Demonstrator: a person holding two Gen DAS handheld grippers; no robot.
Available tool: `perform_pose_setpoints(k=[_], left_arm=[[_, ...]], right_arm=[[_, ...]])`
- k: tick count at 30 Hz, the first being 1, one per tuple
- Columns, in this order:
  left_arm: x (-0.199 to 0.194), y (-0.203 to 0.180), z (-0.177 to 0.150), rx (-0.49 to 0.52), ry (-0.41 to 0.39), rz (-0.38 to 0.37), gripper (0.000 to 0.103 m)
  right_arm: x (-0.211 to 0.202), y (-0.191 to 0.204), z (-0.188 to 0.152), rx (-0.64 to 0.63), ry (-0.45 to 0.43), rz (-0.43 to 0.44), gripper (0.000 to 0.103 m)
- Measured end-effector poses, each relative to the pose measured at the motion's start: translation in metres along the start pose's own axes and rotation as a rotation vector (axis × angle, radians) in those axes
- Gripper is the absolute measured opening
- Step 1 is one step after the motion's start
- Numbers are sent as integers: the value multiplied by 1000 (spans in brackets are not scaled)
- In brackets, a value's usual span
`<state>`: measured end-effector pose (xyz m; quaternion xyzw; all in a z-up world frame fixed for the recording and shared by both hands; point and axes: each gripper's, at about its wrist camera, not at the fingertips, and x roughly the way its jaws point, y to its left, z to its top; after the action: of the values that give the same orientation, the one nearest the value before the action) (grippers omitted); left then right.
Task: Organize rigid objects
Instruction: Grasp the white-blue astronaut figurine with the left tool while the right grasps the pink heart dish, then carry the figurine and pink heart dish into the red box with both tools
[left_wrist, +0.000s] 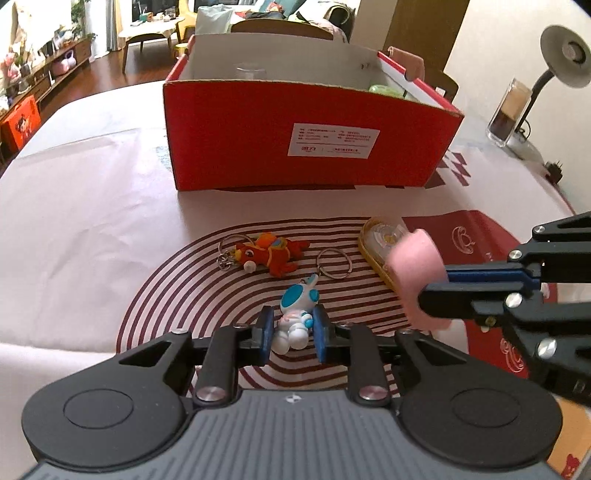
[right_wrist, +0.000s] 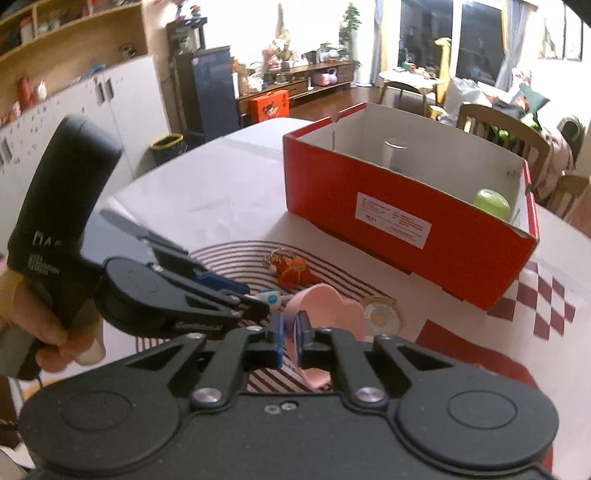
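My left hand-held gripper (left_wrist: 293, 334) points steeply down at the desk (left_wrist: 92, 221), its blue pads pressed against both sides of the white-and-blue robot keychain (left_wrist: 295, 317), which lies on the striped mat (left_wrist: 177, 295) with its key ring (left_wrist: 334, 263) stretched out ahead. In the right wrist view I see the hand (right_wrist: 55, 325) wrapped around that gripper's black handle, fingers curled under it, at the left of the frame.

My right hand-held gripper (right_wrist: 290, 339) also tilts downward and comes in from the right, crossing in front of the left one. Its jaws are clamped on the wall of a pink ring-shaped piece (left_wrist: 417, 273), which hangs clear above the mat.

Just beyond the pink piece a yellow-rimmed clear case (left_wrist: 380, 243) lies on the mat. The orange horse keychain (left_wrist: 273, 253) lies farther left. Behind them stands the open red box (left_wrist: 295, 147), holding a green object (right_wrist: 493, 201) and a white cylinder (right_wrist: 395, 151).
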<state>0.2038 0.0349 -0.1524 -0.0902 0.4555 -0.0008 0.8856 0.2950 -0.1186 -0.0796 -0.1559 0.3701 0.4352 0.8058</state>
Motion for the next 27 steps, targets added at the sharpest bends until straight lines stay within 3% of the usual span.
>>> perform_pose_setpoints(k=[7,14,27], left_arm=[[-20,4,1,-47,-14,-31,21],[-44,0,12,-68,-46,-54,21],[-85,-6,69,-51,-167,-50,21]], right_arm=[[-18,-8,5,102,-18,26,5],[-41,-6,20,121,-61,39,5],[-61,-17,67,88,-129,6,5]])
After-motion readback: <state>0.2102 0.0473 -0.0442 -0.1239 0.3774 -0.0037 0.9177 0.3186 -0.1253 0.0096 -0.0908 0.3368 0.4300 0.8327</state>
